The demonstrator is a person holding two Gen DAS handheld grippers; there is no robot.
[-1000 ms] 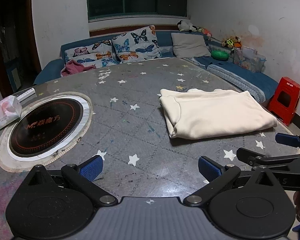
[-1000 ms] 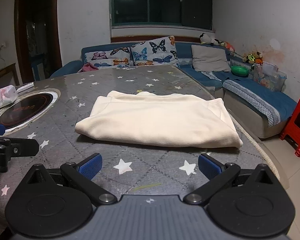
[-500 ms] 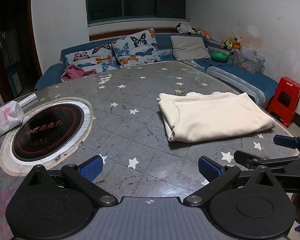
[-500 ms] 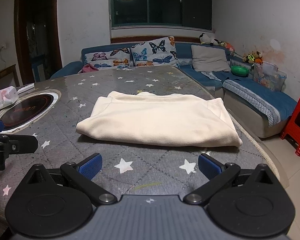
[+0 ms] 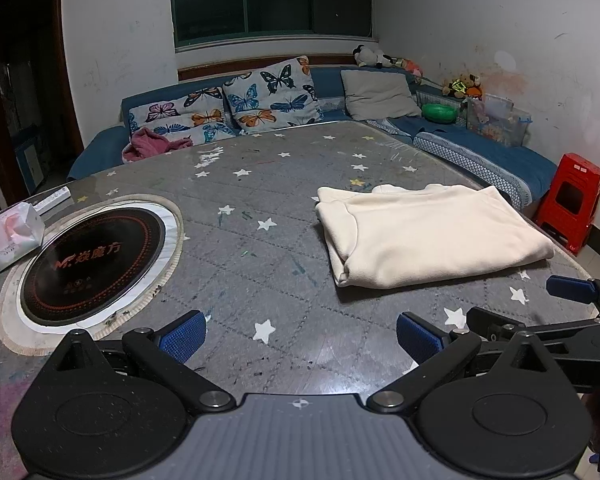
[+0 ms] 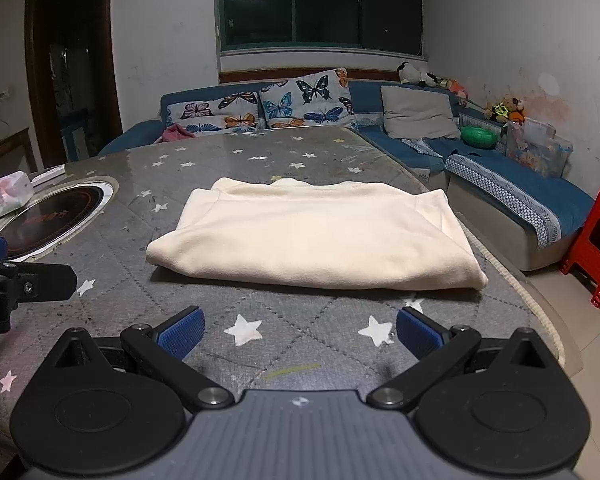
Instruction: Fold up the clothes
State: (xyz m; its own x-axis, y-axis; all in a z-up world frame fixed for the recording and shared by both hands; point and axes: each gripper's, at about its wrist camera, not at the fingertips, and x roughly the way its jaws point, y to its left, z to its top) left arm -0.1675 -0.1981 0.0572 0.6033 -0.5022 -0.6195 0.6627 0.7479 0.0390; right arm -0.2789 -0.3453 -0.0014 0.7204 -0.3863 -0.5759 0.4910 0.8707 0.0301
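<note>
Right wrist: star-patterned table (image 6: 300,344), blue sofa (image 6: 500,176) behind.

Both hand-held grippers (image 5: 300,336) (image 6: 298,332) slightly farther from garment (image 6: 316,236).

Ahead of your left gripper (image 5: 300,334) you have one folded cream garment (image 5: 428,236), one induction hob (image 5: 92,264) and one tissue pack (image 5: 10,236). Beyond: two butterfly cushions (image 5: 276,96), one grey cushion (image 5: 380,94), one red stool (image 5: 572,200).
</note>
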